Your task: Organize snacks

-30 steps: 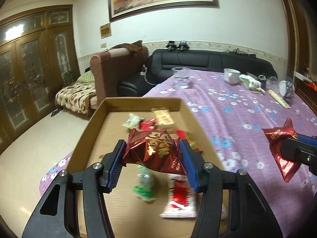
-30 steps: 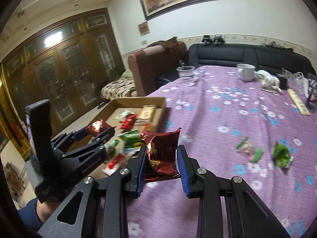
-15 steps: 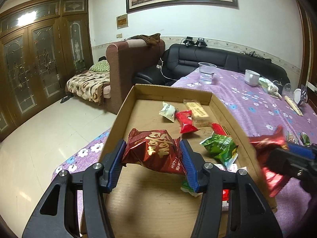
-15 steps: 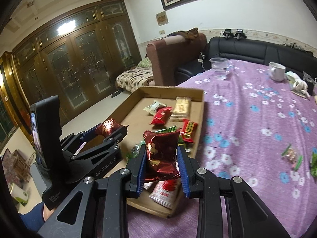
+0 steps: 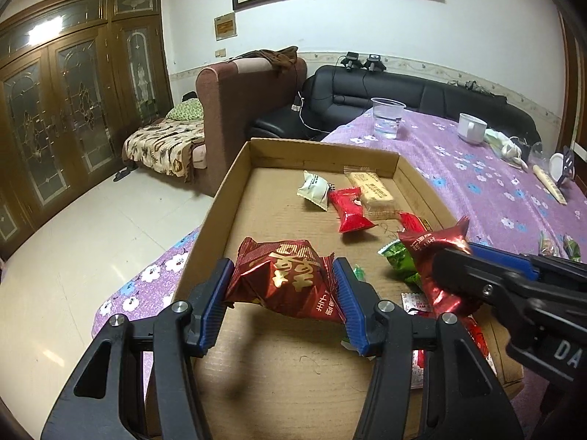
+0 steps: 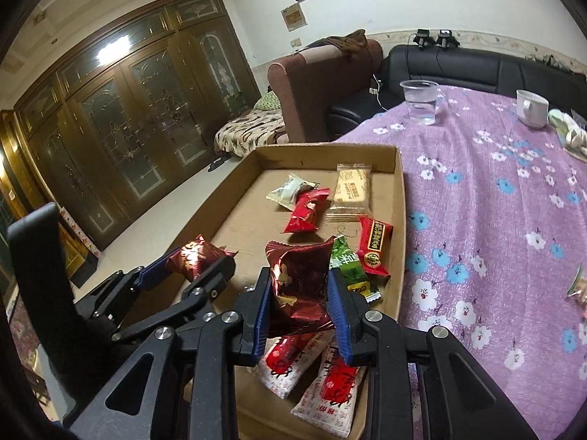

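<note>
My left gripper is shut on a dark red snack packet and holds it above the near left part of a shallow cardboard box. My right gripper is shut on a second dark red snack packet above the box's near right part. Each gripper shows in the other's view: the right one, the left one. Several snacks lie in the box: a bright red packet, a white one, a beige biscuit pack, a green one.
The box sits at the left edge of a table with a purple flowered cloth. A clear plastic cup and a white mug stand far back. Loose snacks lie on the cloth at right. A sofa and floor lie beyond.
Both grippers have moved left with their packets, from over the purple cloth to over the box. The right gripper has come close beside the left one.
</note>
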A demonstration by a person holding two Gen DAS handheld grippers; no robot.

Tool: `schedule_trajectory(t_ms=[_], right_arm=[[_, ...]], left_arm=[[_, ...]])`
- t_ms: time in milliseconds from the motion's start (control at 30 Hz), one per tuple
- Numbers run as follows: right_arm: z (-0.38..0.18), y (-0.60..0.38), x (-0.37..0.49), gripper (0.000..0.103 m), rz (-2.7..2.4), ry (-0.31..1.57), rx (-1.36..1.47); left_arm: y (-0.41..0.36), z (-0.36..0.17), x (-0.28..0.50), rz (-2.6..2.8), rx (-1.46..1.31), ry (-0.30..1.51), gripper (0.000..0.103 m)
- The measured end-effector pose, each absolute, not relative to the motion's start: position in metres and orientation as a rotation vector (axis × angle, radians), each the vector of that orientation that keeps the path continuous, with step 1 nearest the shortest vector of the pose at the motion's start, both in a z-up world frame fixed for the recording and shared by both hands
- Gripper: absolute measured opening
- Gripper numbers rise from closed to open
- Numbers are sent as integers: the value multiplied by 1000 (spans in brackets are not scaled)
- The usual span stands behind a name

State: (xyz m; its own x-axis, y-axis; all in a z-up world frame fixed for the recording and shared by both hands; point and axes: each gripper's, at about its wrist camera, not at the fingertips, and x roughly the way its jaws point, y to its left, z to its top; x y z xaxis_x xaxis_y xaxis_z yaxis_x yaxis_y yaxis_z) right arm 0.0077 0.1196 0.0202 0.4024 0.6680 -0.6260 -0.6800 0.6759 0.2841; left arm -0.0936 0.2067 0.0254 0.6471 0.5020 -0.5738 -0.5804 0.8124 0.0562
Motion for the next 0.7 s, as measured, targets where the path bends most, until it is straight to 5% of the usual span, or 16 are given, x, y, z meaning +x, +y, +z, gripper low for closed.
schedule_trajectory(t_ms=[700], right_arm=[[8,118,10,29,871,809,-11]], left_arm=[[200,25,-94,621,-96,619,54]])
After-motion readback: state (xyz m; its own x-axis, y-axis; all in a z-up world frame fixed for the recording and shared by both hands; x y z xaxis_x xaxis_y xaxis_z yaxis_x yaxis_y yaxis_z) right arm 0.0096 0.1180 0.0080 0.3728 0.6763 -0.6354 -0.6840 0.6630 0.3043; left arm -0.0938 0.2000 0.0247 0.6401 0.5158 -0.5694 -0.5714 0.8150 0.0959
